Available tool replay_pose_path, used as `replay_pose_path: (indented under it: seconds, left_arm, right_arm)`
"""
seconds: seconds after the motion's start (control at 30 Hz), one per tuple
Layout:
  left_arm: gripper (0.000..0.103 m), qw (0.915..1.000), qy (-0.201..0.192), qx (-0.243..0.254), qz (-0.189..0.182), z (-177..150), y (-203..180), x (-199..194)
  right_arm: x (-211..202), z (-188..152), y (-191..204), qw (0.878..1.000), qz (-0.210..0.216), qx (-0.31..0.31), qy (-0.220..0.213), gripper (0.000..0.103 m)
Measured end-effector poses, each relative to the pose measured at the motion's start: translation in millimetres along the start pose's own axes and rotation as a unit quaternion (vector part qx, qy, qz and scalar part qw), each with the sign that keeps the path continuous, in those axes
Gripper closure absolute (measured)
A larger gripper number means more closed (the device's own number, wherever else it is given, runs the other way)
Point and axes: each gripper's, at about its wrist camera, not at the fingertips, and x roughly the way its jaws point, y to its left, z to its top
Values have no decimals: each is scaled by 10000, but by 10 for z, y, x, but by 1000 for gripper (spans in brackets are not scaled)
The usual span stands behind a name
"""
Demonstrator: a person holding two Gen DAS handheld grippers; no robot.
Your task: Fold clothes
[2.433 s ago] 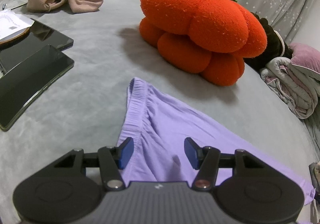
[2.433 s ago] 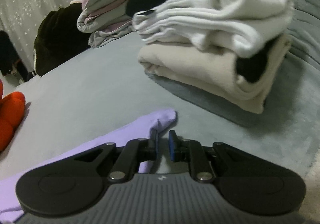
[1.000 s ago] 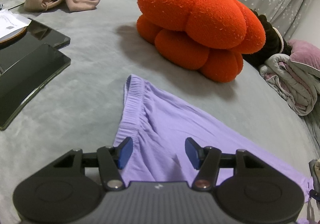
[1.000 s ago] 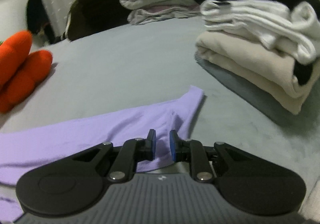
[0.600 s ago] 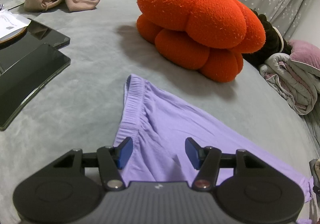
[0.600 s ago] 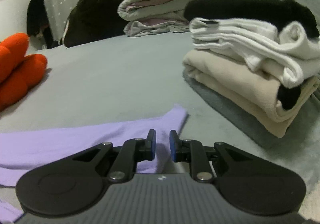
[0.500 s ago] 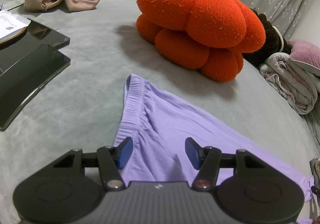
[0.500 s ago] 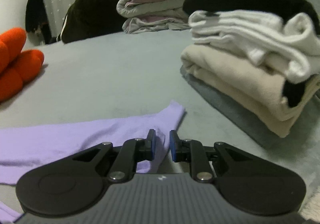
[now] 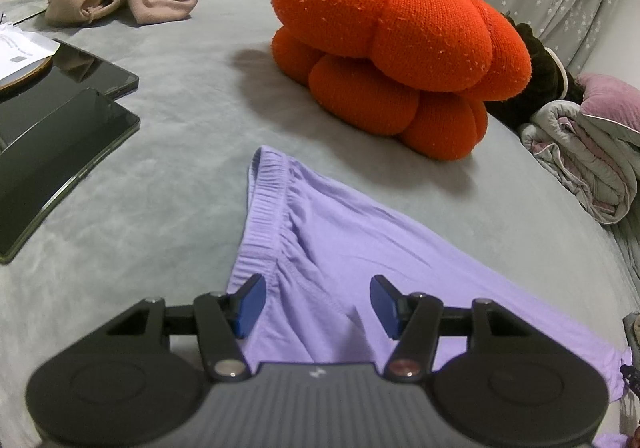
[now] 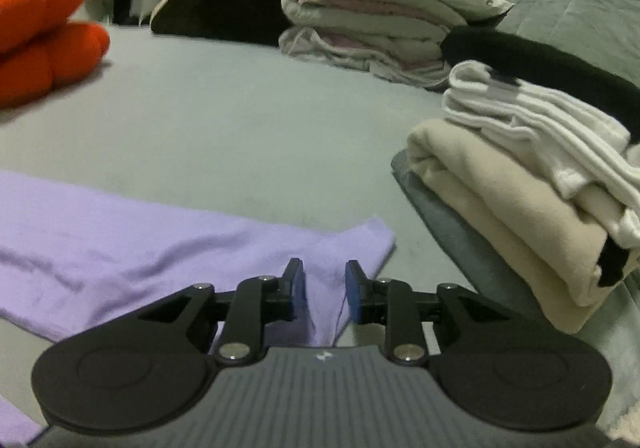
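left wrist view: lilac trousers [image 9: 344,244] lie flat on the grey bed cover [image 9: 160,184], waistband at 12 o'clock from the left gripper [image 9: 318,302], leg running off toward 4 o'clock. left fingers spread wide over the waistband end, nothing between the pads. orange pumpkin cushion [image 9: 396,44] at 1 o'clock, crumpled beige garment [image 9: 120,2] at 10 o'clock, two dark tablets [image 9: 56,128] at 9 o'clock.

right wrist view: the trousers' cuff end [image 10: 352,244] lies flat, at 12 o'clock just past the right gripper [image 10: 325,288]. right fingers parted by a narrow gap, cloth below and between them, but not pinched as far as i can tell. folded stack [image 10: 532,184] of beige, white and black pieces at 2 o'clock, a second folded pile [image 10: 384,28] at 12 o'clock far.

progress, my read: several pieces sit folded; the trousers lie long, so crosswise folds are left. the beige garment also looks unfolded.
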Motion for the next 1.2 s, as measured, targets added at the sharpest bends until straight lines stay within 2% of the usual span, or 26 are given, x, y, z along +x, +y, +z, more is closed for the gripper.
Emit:
replay_pose_path:
  seconds: [0.03,0.07,0.13,0.23,0.5,0.63,0.77,0.9,1.1,1.17,1.2]
  left_arm:
    - [44,10000,0,1,0,0,-1,-2]
    - [44,10000,1,-4,-1,-1,0,-2]
    - [44,10000,3,-15,-3,-2,2,0]
    - [44,10000,5,-3,4,-4,-4,0]
    - [44,10000,16,19,4,-3,3,-2]
    - [44,10000,33,41,14,-4,-4,1]
    - [43,10000,35,67,23,-6,-11,4]
    - [43,10000,36,88,29,-11,-22,-1]
    - [43,9999,47,91,25,-11,-26,2]
    - [43,9999,49,87,25,-9,-28,2]
    - [43,9999,50,85,24,-7,-28,2]
  right_arm:
    - [6,0,16,10000,-22,-64,3,95]
    - [11,1,32,9999,-45,-128,6,98]
    - [13,3,55,9997,-81,-216,3,98]
    - [-65,25,6,9998,-205,2,-41,98]
    - [-181,52,-368,9914,-434,1210,261,98]
    - [-176,6,-563,9748,-466,2100,590,98]
    - [-197,-88,-821,9336,-140,3502,743,98]
    - [-294,-62,-879,9205,152,3875,474,98]
    - [-323,-7,-845,9289,-234,3641,630,95]
    - [-333,11,-833,9313,-362,3561,682,84]
    - [-338,20,-827,9323,-426,3520,708,84]
